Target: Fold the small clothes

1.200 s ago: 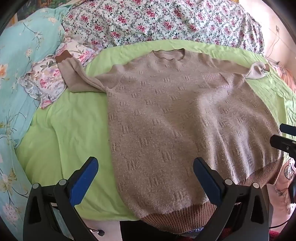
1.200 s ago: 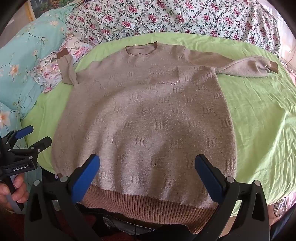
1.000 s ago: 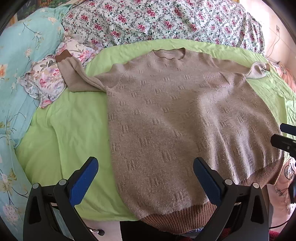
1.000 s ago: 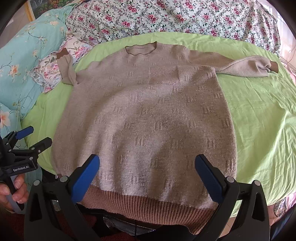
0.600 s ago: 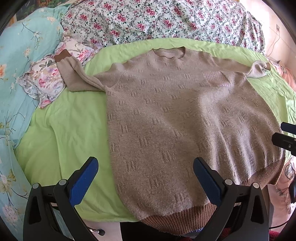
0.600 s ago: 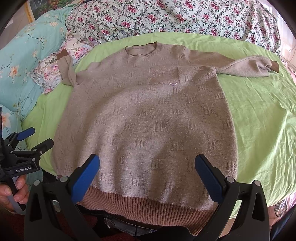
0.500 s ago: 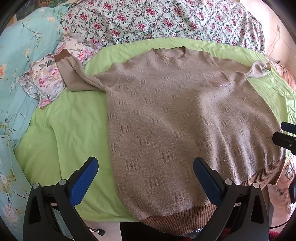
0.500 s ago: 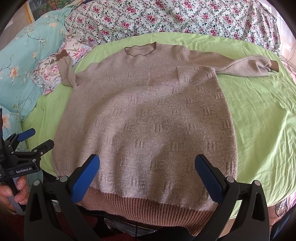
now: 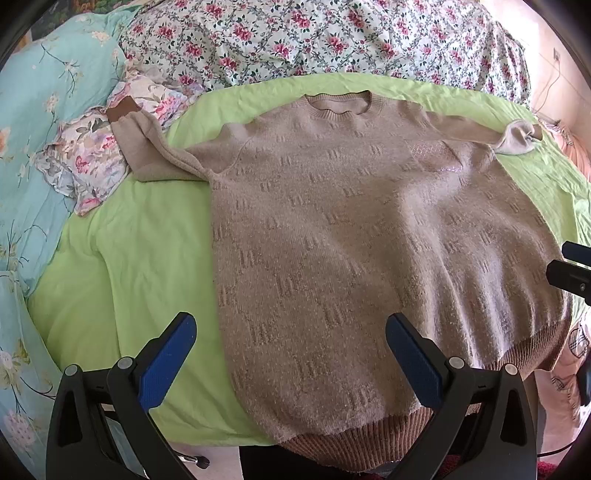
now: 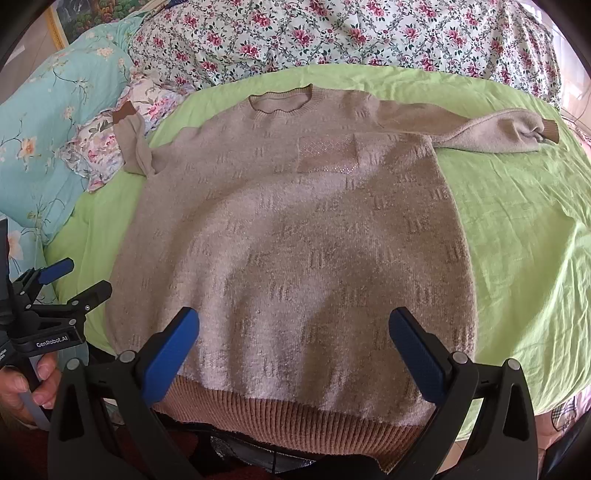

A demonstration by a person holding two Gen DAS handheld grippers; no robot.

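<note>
A bed spread with a lime-green sheet point(image 9: 122, 258) carries the beige knitted long-sleeved sweater point(image 9: 351, 240), laid flat and face up, its long axis running straight away from both tools: brown ribbed hem point(image 10: 288, 413) nearest, round neckline point(image 10: 280, 99) farthest. Floral bedding point(image 10: 332, 33) and a turquoise flowered quilt point(image 9: 40, 110) lie beyond and to the left. One sleeve point(image 9: 147, 147) bends off onto a small flowered cloth point(image 9: 85, 162); the other sleeve point(image 10: 480, 129) stretches out to the right. The left gripper point(image 9: 291, 354) hovers over the hem's left corner, the right gripper point(image 10: 295, 350) over the hem's middle, each about equally near. Both sets of blue-padded fingers point(image 10: 170, 354) stand wide apart, holding nothing.
</note>
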